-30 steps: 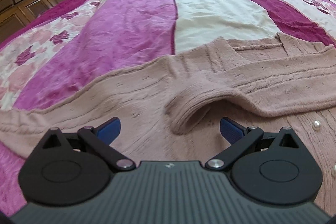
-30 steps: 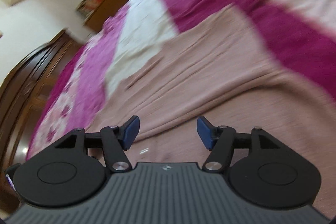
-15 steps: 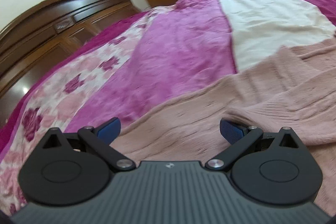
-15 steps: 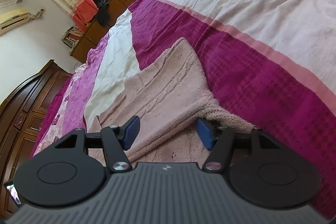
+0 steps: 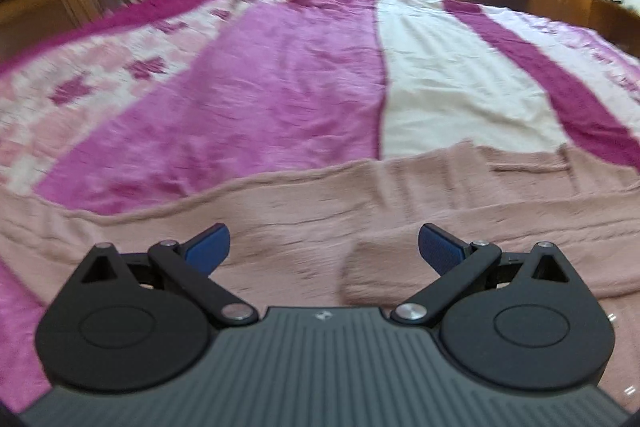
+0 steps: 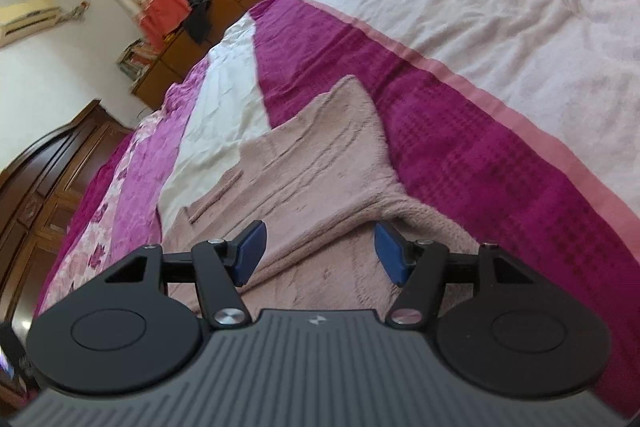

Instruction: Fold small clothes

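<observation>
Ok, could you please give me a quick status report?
Left gripper open, right gripper open, both empty. Pink knit cardigan flat on bedspread, sleeve folded in. Nothing obstructing.

Dusty-pink knit cardigan (image 5: 304,211) lies flat, spans lower half of the left wrist frame edge to edge. Sleeve (image 5: 500,247) folded across body, cuff lower centre. Right wrist frame: cardigan centre, tapering to upper-centre corner.

Left gripper (image 5: 324,247) back facing the pink cardigan (image 5: 304,211), right gripper (image 6: 318,251) slightly nearer its folded sleeve (image 6: 424,223).
</observation>
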{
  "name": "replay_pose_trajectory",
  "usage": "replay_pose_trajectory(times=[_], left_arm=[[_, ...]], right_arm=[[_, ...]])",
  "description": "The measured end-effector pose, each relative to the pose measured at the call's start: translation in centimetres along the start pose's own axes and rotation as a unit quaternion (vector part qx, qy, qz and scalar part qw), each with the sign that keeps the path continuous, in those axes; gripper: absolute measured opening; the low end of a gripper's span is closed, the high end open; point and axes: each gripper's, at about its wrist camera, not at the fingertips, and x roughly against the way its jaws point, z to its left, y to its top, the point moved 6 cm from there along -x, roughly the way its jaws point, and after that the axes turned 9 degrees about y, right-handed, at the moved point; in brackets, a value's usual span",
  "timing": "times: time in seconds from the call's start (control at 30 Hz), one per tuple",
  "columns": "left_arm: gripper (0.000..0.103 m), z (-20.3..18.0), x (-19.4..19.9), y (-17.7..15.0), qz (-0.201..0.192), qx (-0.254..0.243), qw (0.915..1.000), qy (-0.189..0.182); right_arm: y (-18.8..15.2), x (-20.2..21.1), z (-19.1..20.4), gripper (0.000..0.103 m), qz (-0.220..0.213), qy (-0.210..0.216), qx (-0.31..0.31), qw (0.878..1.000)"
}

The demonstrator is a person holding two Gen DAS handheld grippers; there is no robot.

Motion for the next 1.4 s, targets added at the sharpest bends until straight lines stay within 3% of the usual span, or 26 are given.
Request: replay_pose_trajectory(times=[0.17, 0.27, 0.33, 0.37, 0.4, 0.47, 0.53, 0.6, 0.7, 0.83, 1.0, 1.1, 1.4], left_arm=[[0.079, -1.9, -2.7, -0.7, 0.052, -0.003, 0.9978, -0.040], [0.068, -2.1, -4.3, -1.3, 0.091, 0.034, 0.9924, -0.076], [0.043, -2.0, -4.5, -1.5, 0.093, 0.069, 0.9886, -0.096], [0.025, -1.9, -4.3, -1.5, 0.085, 0.080, 0.9879, -0.102], [0.022, -1.9, -3.8, -1.5, 0.074, 0.088, 0.9868, -0.114], [0.022, -1.8, -2.2, -1.2, 0.025, 0.085, 0.9889, -0.119], [0.024, -1.6, -0.7, -0.9, -0.026, 0.065, 0.9942, -0.082], [0.026, -1.5, -0.3, -0.9, -0.047, 0.049, 0.9966, -0.046], [0.036, -0.9, -0.8, -1.0, -0.032, 0.048, 0.9982, -0.019], [0.036, -1.0, -0.5, -1.2, -0.021, 0.056, 0.9971, -0.047], [0.036, -2.7, -0.6, -2.5, 0.002, 0.027, 0.9964, -0.081], [0.036, -3.5, -1.8, -4.1, 0.032, 0.011, 0.9973, -0.065], [0.037, -2.3, -0.3, -3.8, 0.033, 0.020, 0.9985, -0.039]], right_arm=[[0.3, 0.3, 2.1, 0.068, -0.011, 0.004, 0.060, 0.998], [0.8, -0.5, 2.3, 0.068, -0.019, 0.005, 0.080, 0.997], [1.0, -1.3, 2.0, 0.068, -0.023, -0.002, 0.093, 0.995], [1.0, -1.8, 1.6, 0.068, -0.021, -0.015, 0.098, 0.995], [0.9, -2.2, 1.2, 0.068, -0.019, -0.024, 0.098, 0.995], [0.6, -2.8, 0.5, 0.068, -0.010, -0.026, 0.095, 0.995], [0.3, -3.1, 0.1, 0.068, -0.004, -0.026, 0.098, 0.995], [0.0, -3.3, 0.0, 0.068, -0.001, -0.027, 0.112, 0.993], [-0.2, -3.4, 0.2, 0.068, 0.004, -0.030, 0.127, 0.991], [0.0, -3.1, 0.5, 0.068, 0.004, -0.028, 0.125, 0.992], [-0.2, -3.4, 0.3, 0.068, 0.011, -0.037, 0.136, 0.990], [-0.7, -4.0, 0.0, 0.068, 0.021, -0.044, 0.148, 0.988], [-1.1, -3.7, 0.2, 0.069, 0.022, -0.035, 0.149, 0.988]])
